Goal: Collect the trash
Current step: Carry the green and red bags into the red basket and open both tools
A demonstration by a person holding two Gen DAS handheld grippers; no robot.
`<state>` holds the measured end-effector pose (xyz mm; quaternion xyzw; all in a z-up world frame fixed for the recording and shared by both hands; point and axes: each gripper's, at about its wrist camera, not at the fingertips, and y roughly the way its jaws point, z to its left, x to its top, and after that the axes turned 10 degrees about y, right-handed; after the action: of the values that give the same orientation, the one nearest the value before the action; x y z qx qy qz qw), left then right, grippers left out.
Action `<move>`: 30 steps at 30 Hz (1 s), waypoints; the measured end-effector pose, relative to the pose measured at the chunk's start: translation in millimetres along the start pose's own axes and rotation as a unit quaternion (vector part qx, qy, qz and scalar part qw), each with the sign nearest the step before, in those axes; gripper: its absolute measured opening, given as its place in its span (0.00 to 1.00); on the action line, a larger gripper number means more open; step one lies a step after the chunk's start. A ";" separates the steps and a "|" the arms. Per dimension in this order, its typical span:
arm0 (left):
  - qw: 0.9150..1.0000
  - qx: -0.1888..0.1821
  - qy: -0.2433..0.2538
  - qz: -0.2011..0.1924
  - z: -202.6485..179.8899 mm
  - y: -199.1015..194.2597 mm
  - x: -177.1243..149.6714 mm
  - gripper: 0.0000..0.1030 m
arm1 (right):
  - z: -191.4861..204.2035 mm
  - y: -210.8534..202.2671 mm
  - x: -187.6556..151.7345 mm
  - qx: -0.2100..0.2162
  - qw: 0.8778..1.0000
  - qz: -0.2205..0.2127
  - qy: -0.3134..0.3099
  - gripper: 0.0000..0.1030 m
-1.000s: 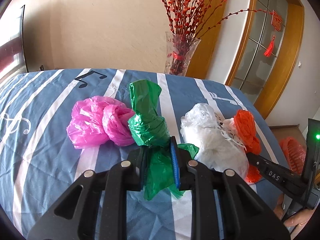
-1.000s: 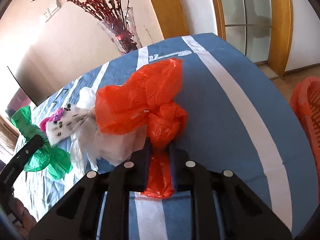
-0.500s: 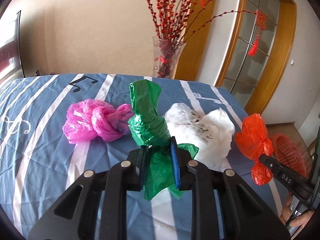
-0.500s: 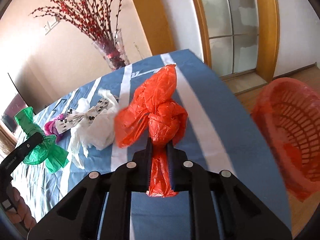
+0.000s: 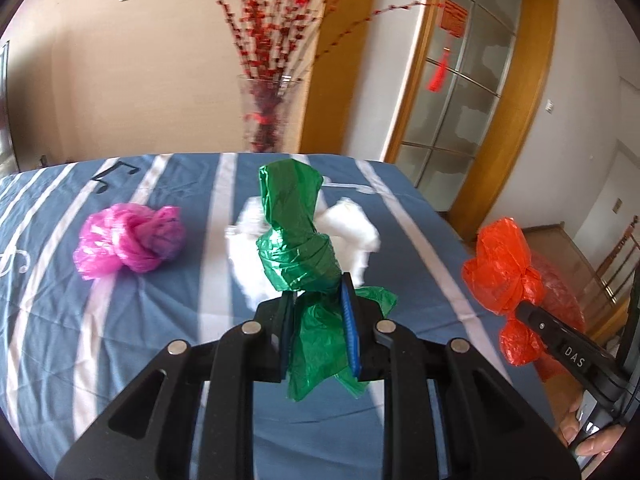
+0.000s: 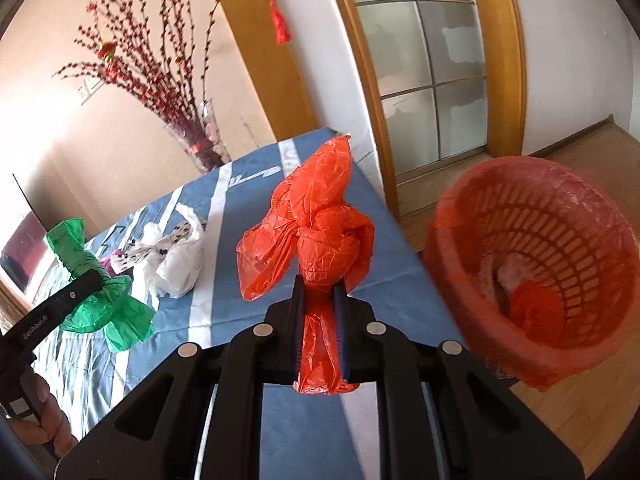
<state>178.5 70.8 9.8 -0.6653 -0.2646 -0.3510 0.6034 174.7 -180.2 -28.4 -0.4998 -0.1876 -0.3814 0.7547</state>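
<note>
Fingers (image 5: 349, 312) above striped blue tablecloth (image 5: 168, 320)

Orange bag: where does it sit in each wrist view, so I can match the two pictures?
Left wrist view: the orange bag is at the right edge, pinched in the right gripper.
Right wrist view: the orange bag is at centre, standing up from that gripper.
Shared landmark: the vase of red branches beyond the table's far edge.
</note>
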 end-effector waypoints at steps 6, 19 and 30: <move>0.999 -0.031 0.016 0.003 -37.4 8.0 3.9 0.21 | -30.4 -19.3 5.7 -0.012 1.000 -0.019 0.019 0.13; 0.991 -0.119 0.048 0.021 -129.7 37.0 15.5 0.21 | -93.7 -46.0 19.4 -0.051 0.996 -0.058 0.055 0.13; 0.978 -0.187 0.087 0.031 -206.9 58.2 21.7 0.22 | -147.4 -65.2 33.0 -0.078 0.989 -0.090 0.092 0.13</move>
<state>206.4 -143.0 -3.8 -0.7413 -0.1197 -0.4318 0.4997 131.6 -338.9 -30.0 -0.5013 -0.1314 -0.5058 0.6896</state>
